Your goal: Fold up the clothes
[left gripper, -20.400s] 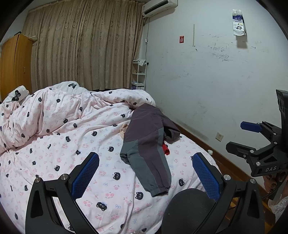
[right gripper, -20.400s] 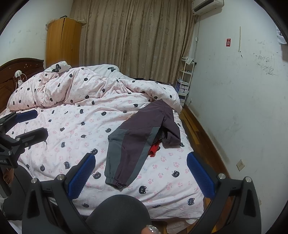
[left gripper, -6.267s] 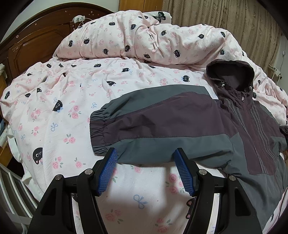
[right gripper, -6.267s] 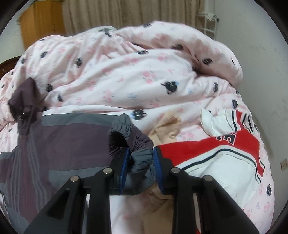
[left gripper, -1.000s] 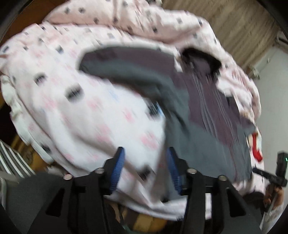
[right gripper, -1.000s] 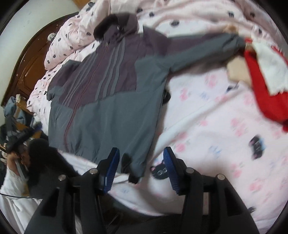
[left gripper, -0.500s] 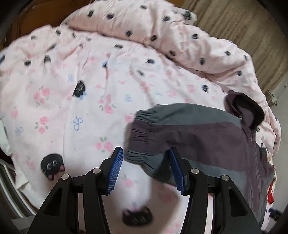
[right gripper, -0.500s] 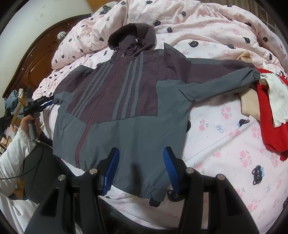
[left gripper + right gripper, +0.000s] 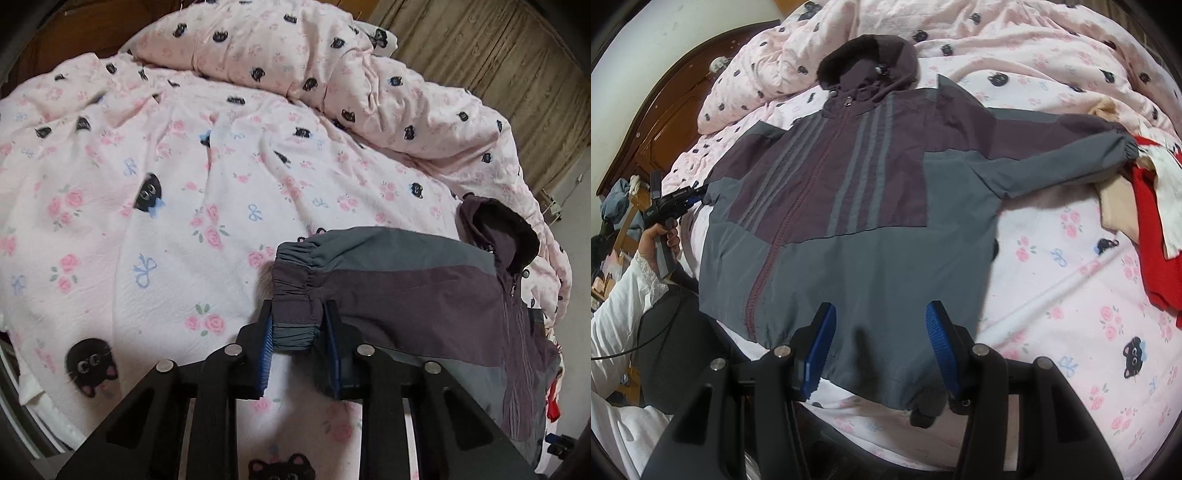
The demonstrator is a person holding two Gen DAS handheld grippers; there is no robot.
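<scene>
A grey and purple hooded jacket (image 9: 857, 192) lies spread front-up on the pink printed bedcover (image 9: 1071, 295), hood toward the headboard. In the left wrist view its elastic sleeve cuff (image 9: 293, 291) sits between the blue pads of my left gripper (image 9: 300, 343). Those jaws are closing and the pads press on the cuff. The right wrist view shows the left gripper (image 9: 679, 199) in a hand at the jacket's left sleeve end. My right gripper (image 9: 881, 350) stands open just above the jacket's bottom hem (image 9: 886, 391), with nothing pinched.
A red and white garment (image 9: 1152, 236) and a beige one (image 9: 1115, 210) lie by the jacket's other cuff at the right. A bunched duvet (image 9: 332, 66) fills the far side of the bed. A wooden headboard (image 9: 661, 114) stands behind, and a white sleeve (image 9: 617, 299) at the left.
The left gripper swept across the bed to the sleeve cuff, and its jaws have narrowed onto it. The right gripper stays open over the hem.
</scene>
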